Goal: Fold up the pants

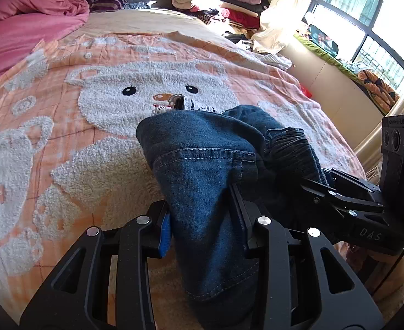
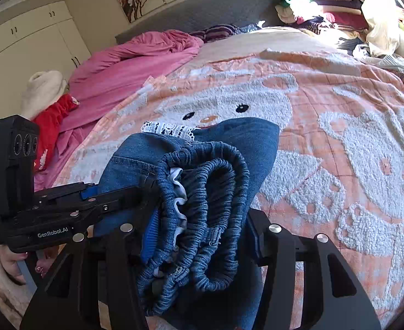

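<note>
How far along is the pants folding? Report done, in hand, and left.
Done: the denim pants are already bunched into layers. In hand: the left gripper clamps a denim fold, and the right gripper clamps the elastic waistband, both above the bear blanket. Left: laying them flat, finishing the fold, letting go.

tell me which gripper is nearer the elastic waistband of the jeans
Right. The right gripper is clamped on the bunched waistband; the left gripper grips plain denim of the jeans just beside it.
</note>
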`<state>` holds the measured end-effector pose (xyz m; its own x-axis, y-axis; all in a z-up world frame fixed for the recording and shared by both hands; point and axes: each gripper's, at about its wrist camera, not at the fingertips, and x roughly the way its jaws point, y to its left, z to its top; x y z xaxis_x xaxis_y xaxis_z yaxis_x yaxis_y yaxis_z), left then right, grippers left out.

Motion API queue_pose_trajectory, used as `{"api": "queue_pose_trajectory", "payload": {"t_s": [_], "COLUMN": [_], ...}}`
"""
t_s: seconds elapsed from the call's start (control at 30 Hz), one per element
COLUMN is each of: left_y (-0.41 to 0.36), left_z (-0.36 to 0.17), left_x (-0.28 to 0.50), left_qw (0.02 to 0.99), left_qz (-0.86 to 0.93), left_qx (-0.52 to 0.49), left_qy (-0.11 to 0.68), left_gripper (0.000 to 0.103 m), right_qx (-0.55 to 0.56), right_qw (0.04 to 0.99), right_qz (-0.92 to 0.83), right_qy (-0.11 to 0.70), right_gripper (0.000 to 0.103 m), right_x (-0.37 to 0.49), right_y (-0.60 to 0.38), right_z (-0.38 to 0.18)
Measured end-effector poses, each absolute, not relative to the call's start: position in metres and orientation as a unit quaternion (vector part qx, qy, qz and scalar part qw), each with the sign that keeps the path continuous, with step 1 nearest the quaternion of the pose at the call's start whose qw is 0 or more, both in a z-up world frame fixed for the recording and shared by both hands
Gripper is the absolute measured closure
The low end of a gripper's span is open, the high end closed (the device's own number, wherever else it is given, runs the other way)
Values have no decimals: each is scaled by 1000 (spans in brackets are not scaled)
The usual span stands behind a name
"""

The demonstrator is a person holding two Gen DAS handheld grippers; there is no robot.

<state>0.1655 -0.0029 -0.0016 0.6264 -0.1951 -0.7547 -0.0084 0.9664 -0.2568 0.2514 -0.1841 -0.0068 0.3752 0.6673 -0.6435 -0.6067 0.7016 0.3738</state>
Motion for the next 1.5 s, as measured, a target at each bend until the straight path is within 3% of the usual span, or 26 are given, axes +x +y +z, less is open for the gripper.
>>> {"api": "queue_pose_trajectory", "payload": {"t_s": [0.1, 0.27, 0.33, 0.57, 0.63, 1.13, 1.5], "left_y": [-1, 6, 9, 12, 13, 14, 8], "left_z": [-15, -25, -27, -22, -20, 14, 28], "left_x": [169, 168, 167, 155, 152, 100, 61], "left_qw": [887, 885, 883, 887, 888, 904, 911], "left_qz": [-47, -34, -29, -15, -11, -3, -3], "left_qx": [-115, -122, -128, -122, -119, -121, -115], "left_qy": [444, 449, 451, 445, 444, 410, 395], "left_gripper": [74, 57, 48, 37, 34, 9, 9], "right_qx": [35, 37, 37, 19, 19, 26, 6], "right_qw": [822, 826, 828, 845, 850, 883, 902], "right_qz": [368, 339, 334, 311, 307, 293, 289], "right_qy": [433, 448, 449, 435, 428, 365, 320], "right_gripper": [46, 22, 21, 16, 8, 5, 5], "right_x": [259, 258, 257, 243, 238, 174, 118], "right_y": [-180, -184, -186, -190, -194, -235, -250], "right_z": [-25, -39, -42, -33, -27, 15, 35]}}
